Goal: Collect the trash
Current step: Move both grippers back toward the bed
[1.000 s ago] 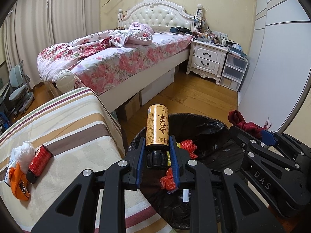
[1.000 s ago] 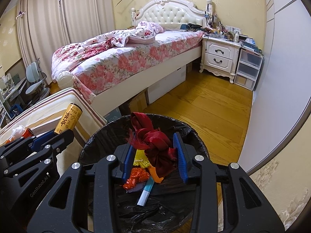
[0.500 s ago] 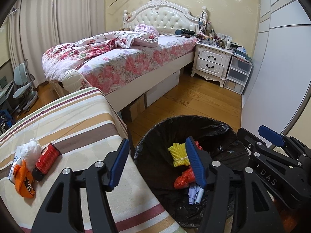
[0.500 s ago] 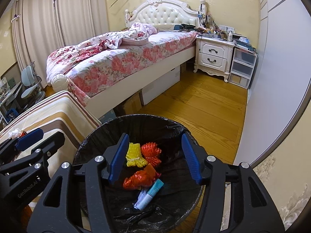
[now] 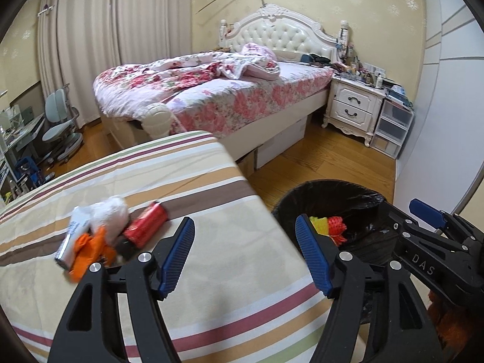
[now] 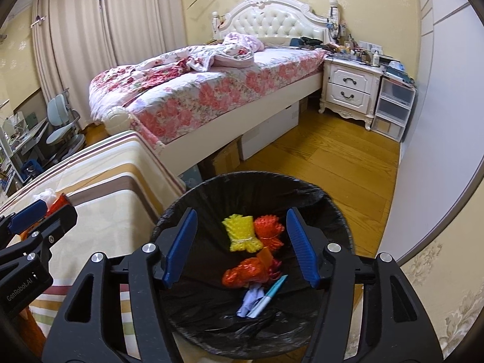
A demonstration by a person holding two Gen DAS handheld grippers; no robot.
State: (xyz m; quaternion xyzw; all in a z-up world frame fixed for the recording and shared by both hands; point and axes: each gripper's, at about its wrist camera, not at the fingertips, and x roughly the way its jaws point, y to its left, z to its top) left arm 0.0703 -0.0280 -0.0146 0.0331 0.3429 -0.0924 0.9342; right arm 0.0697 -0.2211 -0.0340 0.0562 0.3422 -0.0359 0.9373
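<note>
A bin with a black liner [image 6: 251, 181] stands on the floor beside a striped bedcover [image 5: 181, 181]. Inside it lie a yellow net [image 6: 242, 236], a red net [image 6: 269, 230], an orange wrapper [image 6: 245, 273] and a blue tube [image 6: 269, 296]. My right gripper [image 6: 241, 216] hangs over the bin, jaws opening, nothing between them. My left gripper [image 5: 243, 227] is over the cover's edge, jaws also opening and empty. Left of it lie a red can [image 5: 146, 227], a white crumpled bag [image 5: 109, 211] and an orange wrapper [image 5: 87, 251].
A floral bed [image 5: 211, 99] fills the middle of the room, with boxes under it. A white nightstand [image 6: 348, 87] and clear drawers [image 6: 393, 106] stand at the far right. A wardrobe wall [image 6: 438, 121] runs along the right. Wooden floor lies between bed and bin.
The left gripper let go of the gold can, opened, and swung left from above the bin to over the striped cover. The right gripper dropped the red cloth and opened.
</note>
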